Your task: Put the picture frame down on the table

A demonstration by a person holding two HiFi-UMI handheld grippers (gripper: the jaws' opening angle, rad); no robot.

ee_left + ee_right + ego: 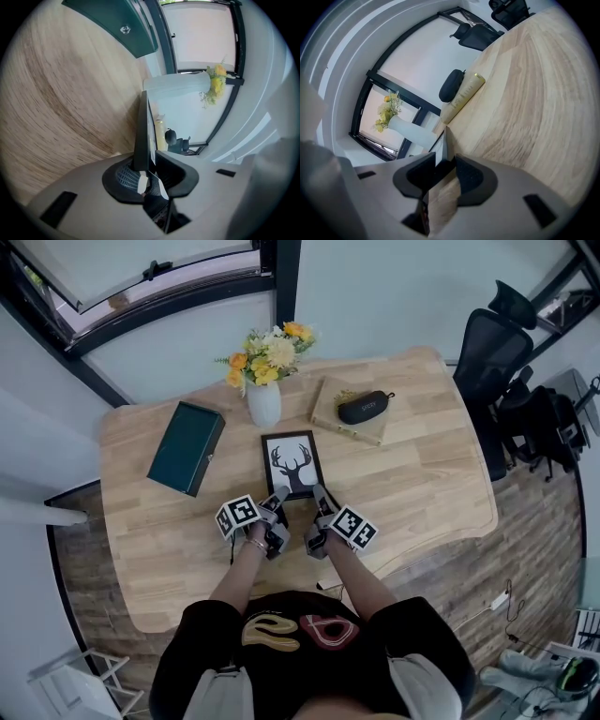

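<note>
Left gripper (278,497) and right gripper (322,495) each clamping the black deer-print picture frame (292,460); lowering probably underway. Next: laying it flat on the light wooden table (422,465), then releasing.

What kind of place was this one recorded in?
Probably an office or meeting room: a black office chair stands by a rounded wooden table, and dark-framed glazing runs behind it. The picture frame and flower vase suggest a decorated desk.
</note>
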